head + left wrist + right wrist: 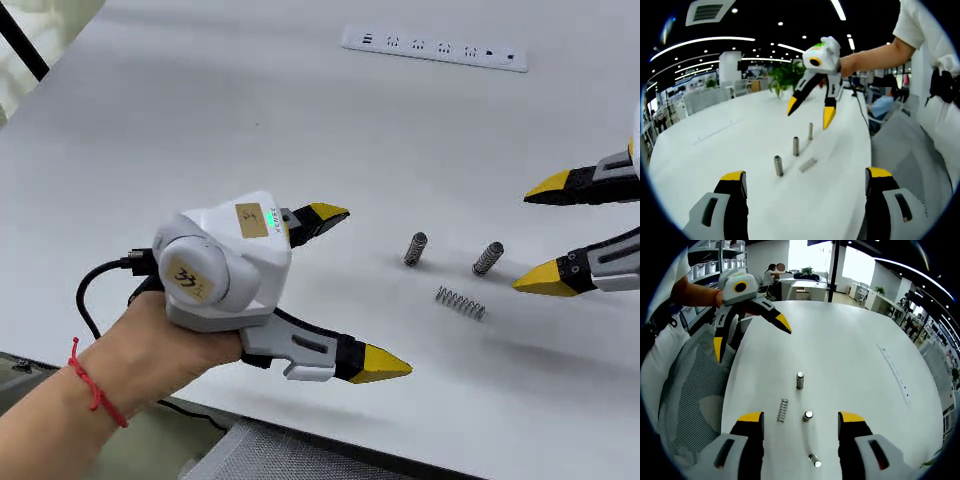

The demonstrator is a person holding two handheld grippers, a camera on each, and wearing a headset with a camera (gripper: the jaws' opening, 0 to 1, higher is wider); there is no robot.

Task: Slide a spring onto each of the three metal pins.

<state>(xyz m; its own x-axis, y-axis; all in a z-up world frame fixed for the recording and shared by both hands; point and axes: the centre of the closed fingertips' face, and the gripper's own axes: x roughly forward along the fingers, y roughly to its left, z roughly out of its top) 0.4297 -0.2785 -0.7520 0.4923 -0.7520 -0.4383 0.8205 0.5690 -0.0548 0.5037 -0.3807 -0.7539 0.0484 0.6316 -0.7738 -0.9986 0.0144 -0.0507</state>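
Two upright pins point(415, 248) point(488, 258) stand on the white table point(250, 120), each with a spring coiled round it. A loose spring point(460, 302) lies flat just in front of them. In the left gripper view a thinner third pin point(810, 131) stands bare behind the other two, and in the right gripper view that pin point(814, 460) is between my own jaws. My left gripper point(357, 288) is open and holds nothing, left of the pins. Facing it from the right is my right gripper point(525, 242), also open and holding nothing.
A white power strip point(435, 47) lies at the far side of the table. The near table edge runs under my left hand, with a grey mesh chair point(270, 455) below it. A black cable point(90, 290) trails from the left gripper.
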